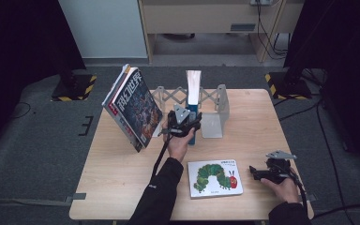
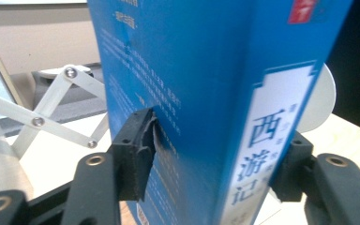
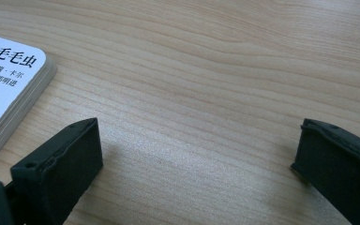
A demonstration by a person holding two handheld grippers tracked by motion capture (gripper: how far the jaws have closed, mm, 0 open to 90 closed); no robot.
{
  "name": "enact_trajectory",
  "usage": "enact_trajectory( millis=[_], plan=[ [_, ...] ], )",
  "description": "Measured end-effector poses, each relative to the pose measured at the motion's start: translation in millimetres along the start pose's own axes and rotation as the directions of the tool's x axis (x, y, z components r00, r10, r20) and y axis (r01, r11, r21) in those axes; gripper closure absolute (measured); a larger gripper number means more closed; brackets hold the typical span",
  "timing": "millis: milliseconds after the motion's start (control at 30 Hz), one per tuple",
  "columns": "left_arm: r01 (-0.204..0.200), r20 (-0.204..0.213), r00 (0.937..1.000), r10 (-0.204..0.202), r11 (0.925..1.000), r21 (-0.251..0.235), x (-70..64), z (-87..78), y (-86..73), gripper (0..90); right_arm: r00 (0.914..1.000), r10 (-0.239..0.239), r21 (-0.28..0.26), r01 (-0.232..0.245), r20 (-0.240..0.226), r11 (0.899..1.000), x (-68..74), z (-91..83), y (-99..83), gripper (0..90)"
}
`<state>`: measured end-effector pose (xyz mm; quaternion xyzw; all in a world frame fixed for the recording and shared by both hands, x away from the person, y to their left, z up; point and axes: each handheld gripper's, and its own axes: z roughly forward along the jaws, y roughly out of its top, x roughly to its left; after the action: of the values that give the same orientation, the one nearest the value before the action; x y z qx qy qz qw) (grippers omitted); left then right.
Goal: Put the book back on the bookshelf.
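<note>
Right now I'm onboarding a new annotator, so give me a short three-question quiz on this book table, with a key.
1. True or false: the left gripper is shut on the blue book.
2. The caterpillar picture book is: A) standing in the rack, B) lying flat on the table, C) held in the right gripper.
3. Fill in: the right gripper has its fingers ____ above bare table.

Key: 1 true; 2 B; 3 open.
</note>
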<state>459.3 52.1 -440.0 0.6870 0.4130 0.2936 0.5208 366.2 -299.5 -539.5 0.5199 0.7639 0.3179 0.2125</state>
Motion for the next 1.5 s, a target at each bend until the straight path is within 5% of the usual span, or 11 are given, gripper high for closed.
enact_trajectory(
  millis=[400, 533, 933, 1167, 1367, 1500],
  plan=[
    [0.025, 0.002, 0.9997, -0.025, 0.9997, -0.007, 4.7, -1.0, 0.4, 45.0, 1.0000, 0.000, 0.000, 0.000, 0.000, 1.000, 0.0, 0.0, 0.0, 1.4],
    [0.061, 0.016, 0.9980, -0.061, 0.9971, -0.046, 7.3, -4.4, -9.0, 44.2, 1.0000, 0.001, 0.000, -0.001, 0.000, 1.000, 0.1, 0.0, -0.1, 1.4],
    [0.058, 0.047, 0.9972, -0.058, 0.9983, 0.008, 8.6, -11.9, -37.4, 48.9, 1.0000, 0.000, 0.000, 0.000, 0.000, 1.000, 0.1, 0.0, 0.0, 1.4],
    [0.104, 0.059, 0.9928, -0.105, 0.9945, 0.017, 8.3, -12.9, -36.4, 51.1, 1.0000, 0.000, 0.000, 0.000, 0.000, 1.000, 0.0, 0.0, 0.0, 1.4],
    [0.108, 0.060, 0.9923, -0.108, 0.9941, 0.016, 8.1, -12.7, -35.9, 51.1, 1.0000, 0.001, 0.000, -0.001, 0.000, 1.000, 0.1, 0.0, 0.0, 1.4],
    [0.074, 0.062, 0.9953, -0.074, 0.9972, 0.000, 8.3, -13.5, -39.6, 49.4, 1.0000, 0.001, 0.000, -0.001, 0.000, 1.000, 0.1, 0.0, 0.0, 1.4]
  ],
)
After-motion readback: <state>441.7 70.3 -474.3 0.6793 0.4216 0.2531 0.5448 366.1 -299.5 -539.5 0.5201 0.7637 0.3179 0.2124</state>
